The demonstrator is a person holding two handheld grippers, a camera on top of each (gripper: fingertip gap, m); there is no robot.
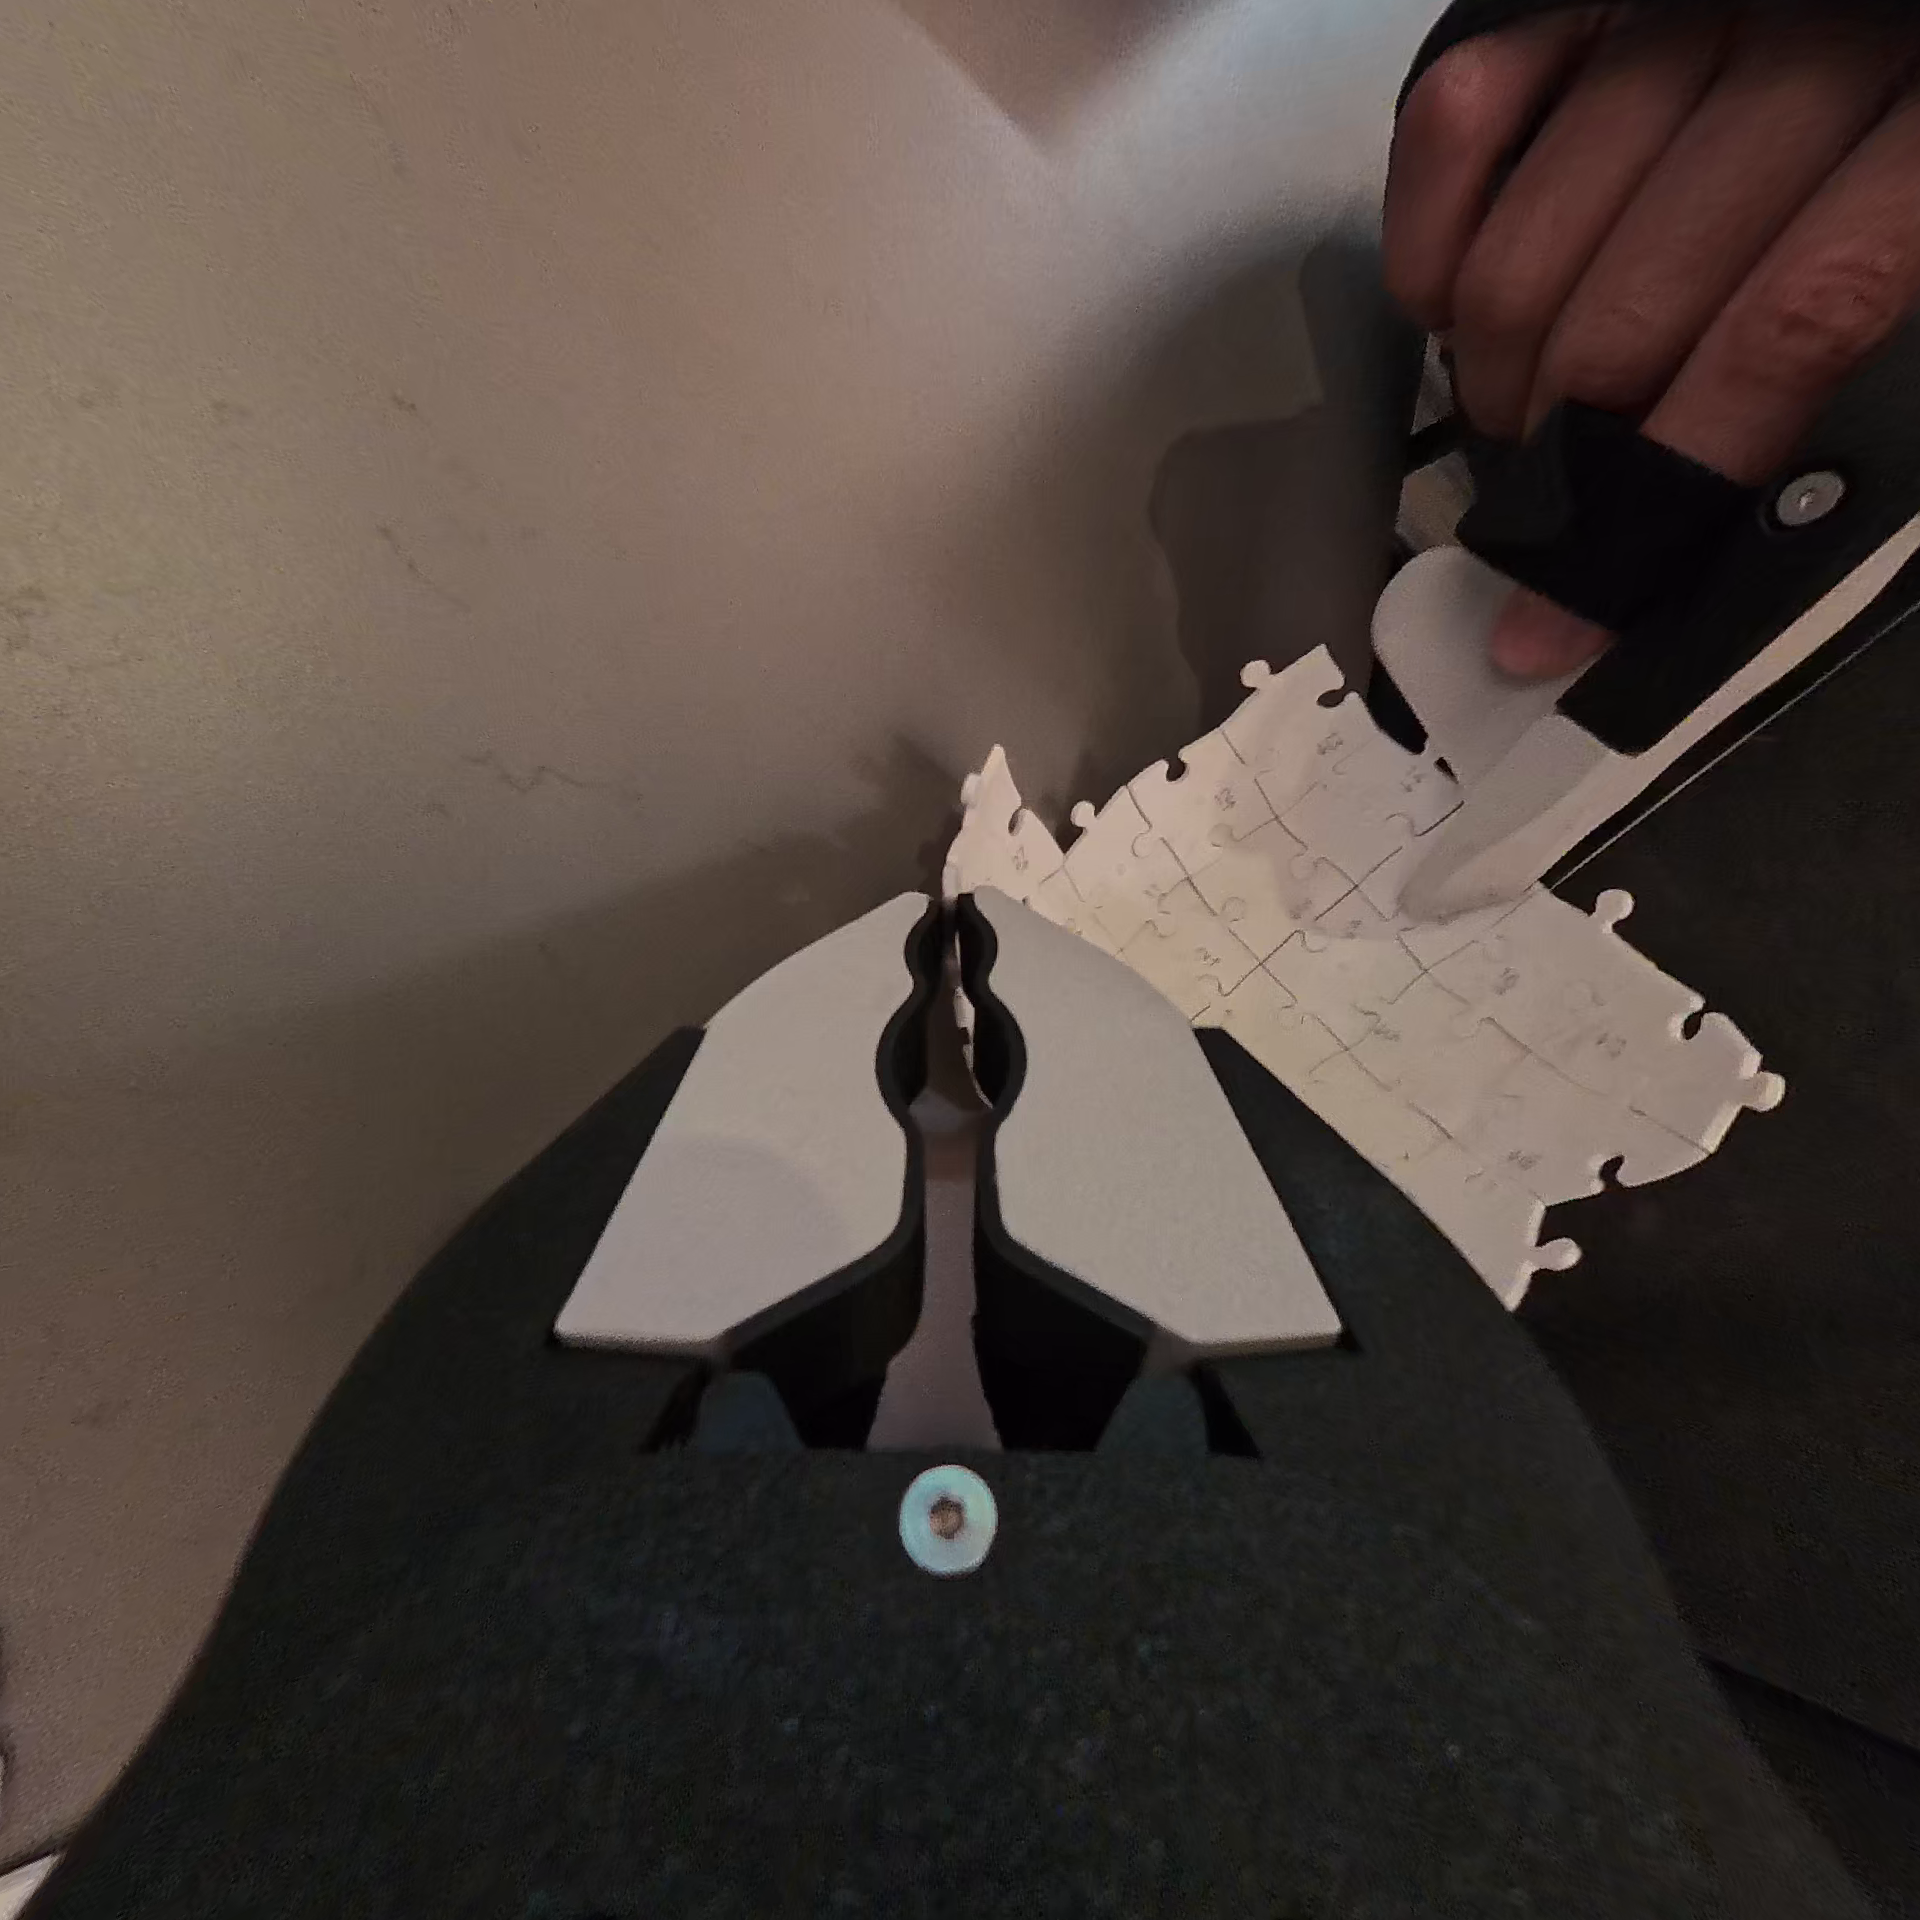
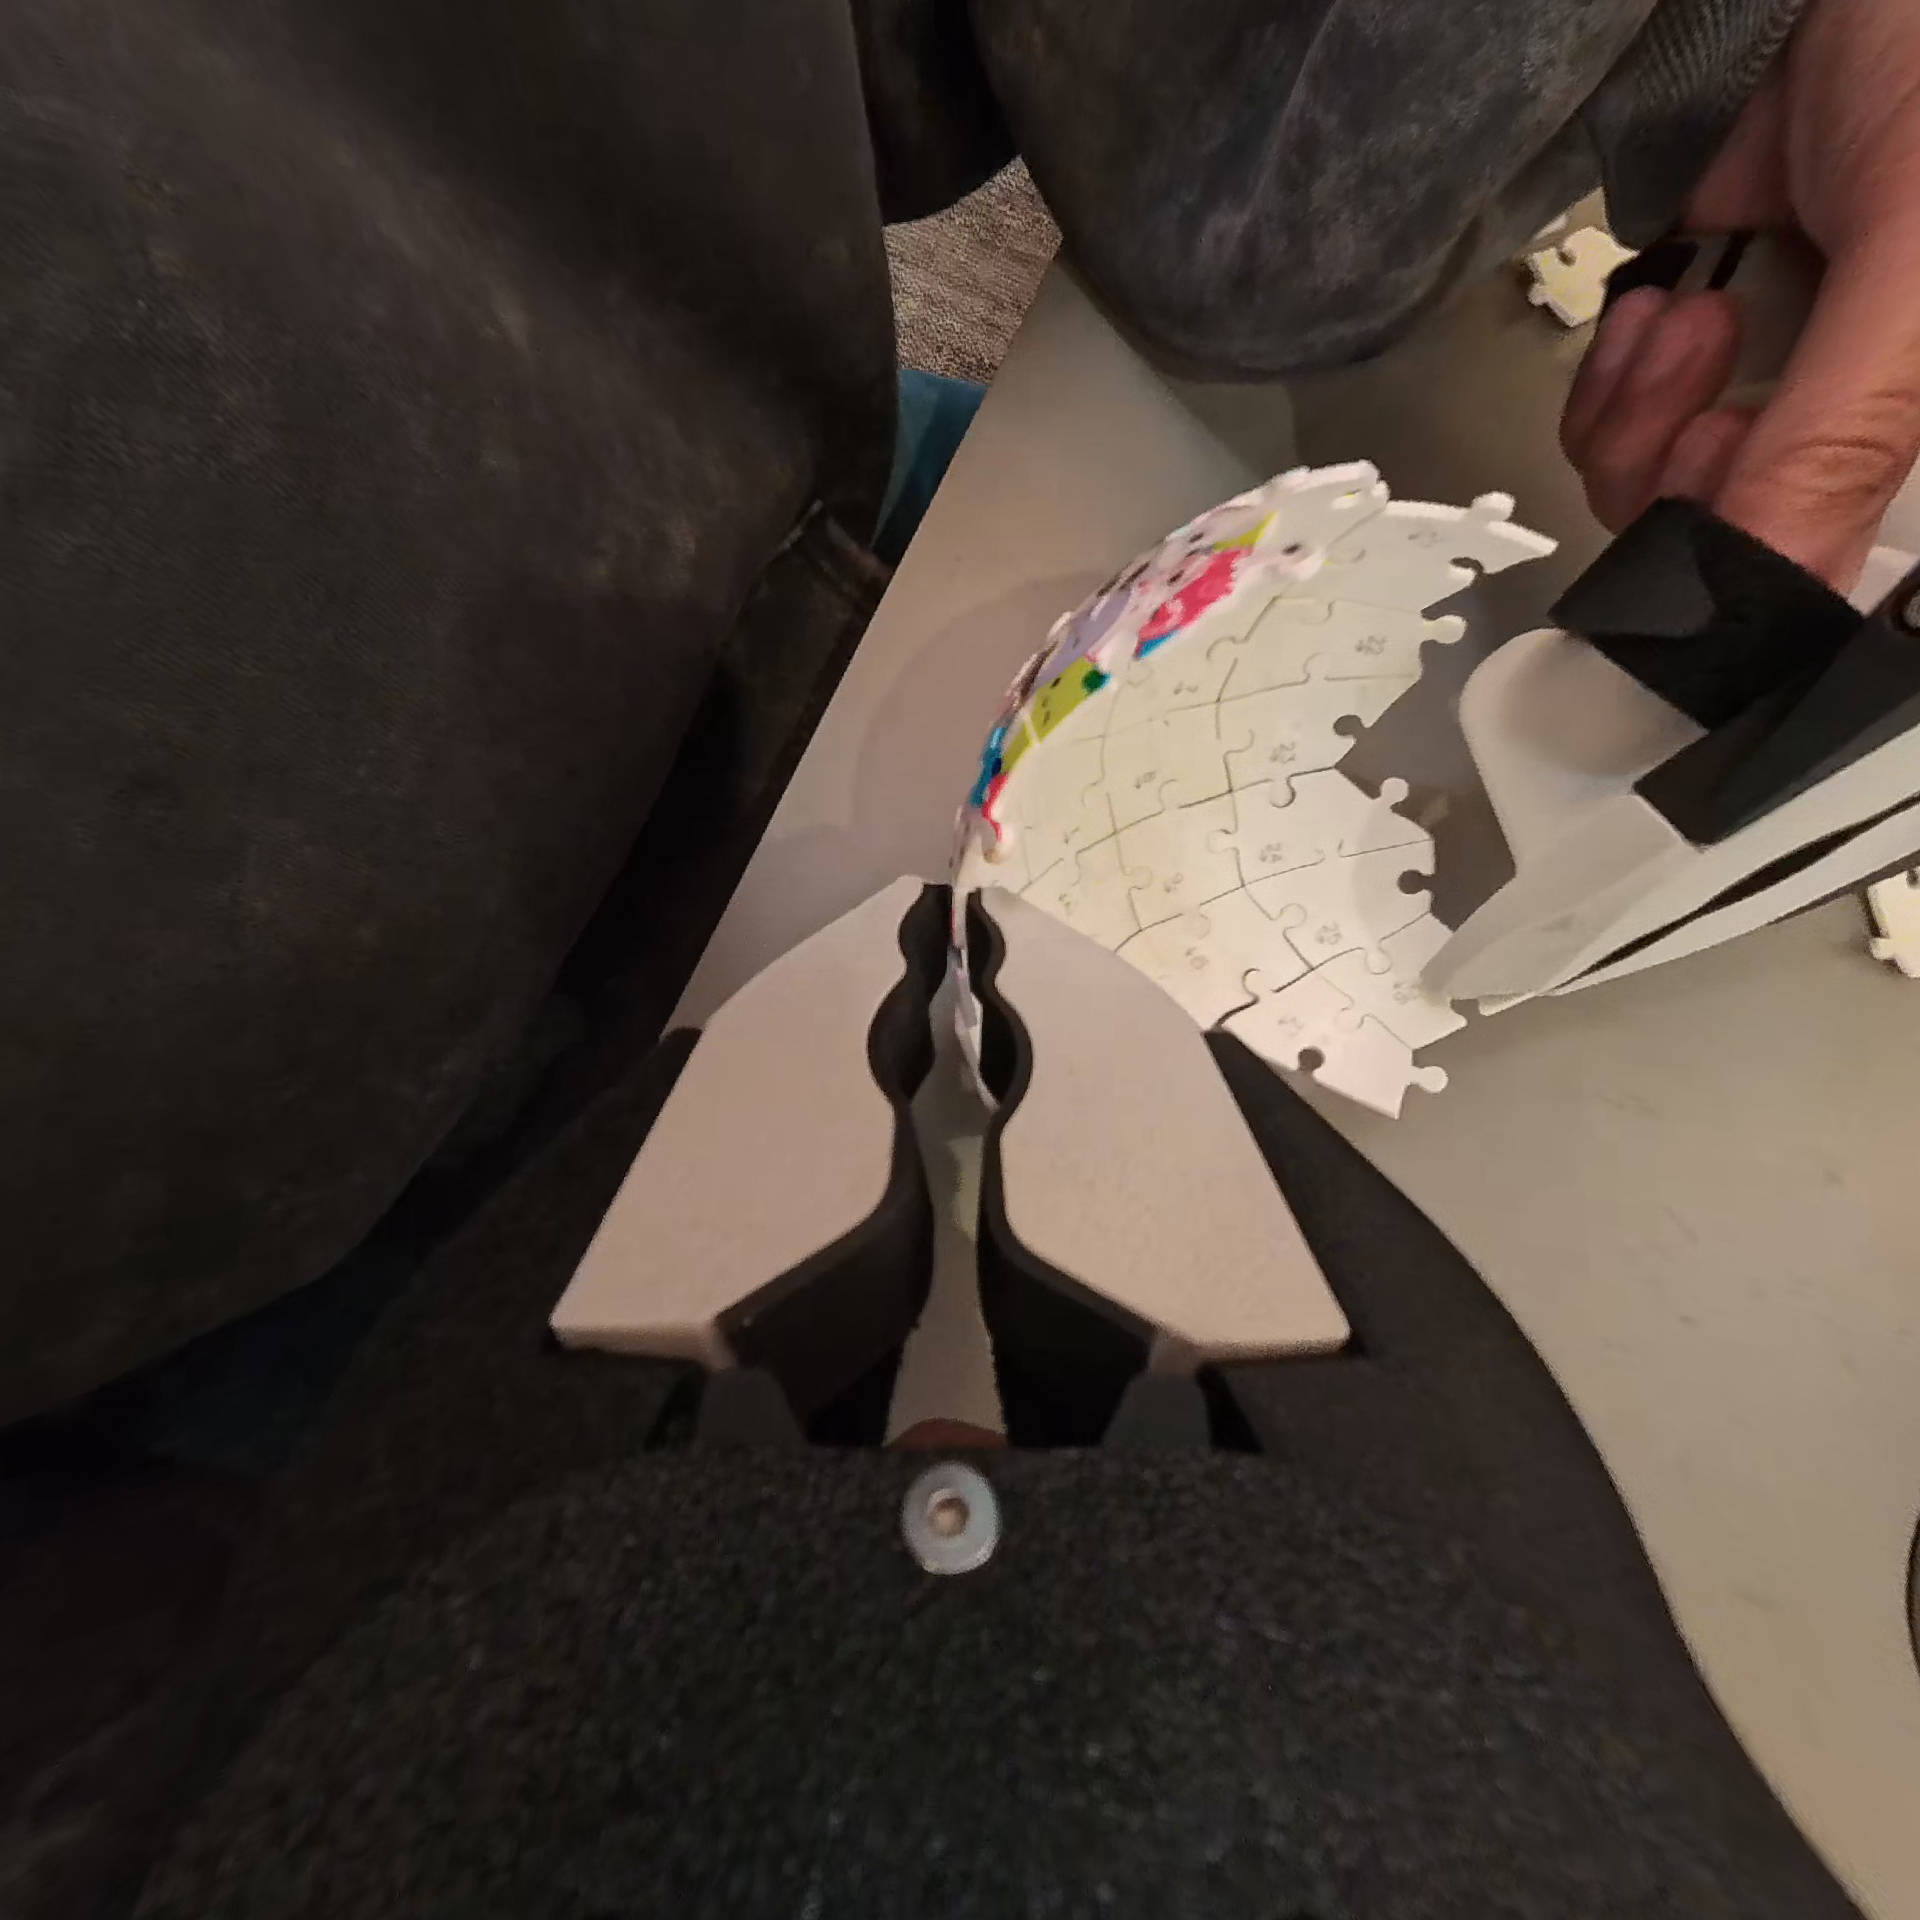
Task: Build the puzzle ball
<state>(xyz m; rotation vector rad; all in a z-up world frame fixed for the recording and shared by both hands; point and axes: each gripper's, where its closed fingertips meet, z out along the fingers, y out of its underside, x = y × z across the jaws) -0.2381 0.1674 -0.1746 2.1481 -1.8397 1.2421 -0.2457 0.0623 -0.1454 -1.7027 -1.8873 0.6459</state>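
Observation:
The partly built puzzle ball (image 1: 1351, 997) is a curved shell of joined pieces, white on the inside. My left gripper (image 1: 954, 920) is shut on the shell's left edge, which stands thin between the pads. My right gripper (image 1: 1455, 899) comes in from the upper right, clamped on the shell. In the right wrist view the shell (image 2: 1226, 831) shows a coloured outer face at its top left. My right gripper (image 2: 961, 925) is shut on its near edge. My left gripper (image 2: 1455, 992) pinches the shell's lower right edge. The shell hangs above the table between both grippers.
The pale table (image 2: 1558, 1299) lies under the shell. Loose white pieces lie at the far right (image 2: 1574, 275) and right edge (image 2: 1896, 935). A person's dark trousers (image 2: 416, 623) fill the left of the right wrist view. A hand (image 1: 1662, 208) holds the right gripper. There is about 11 centimeters between the tips of the two grippers.

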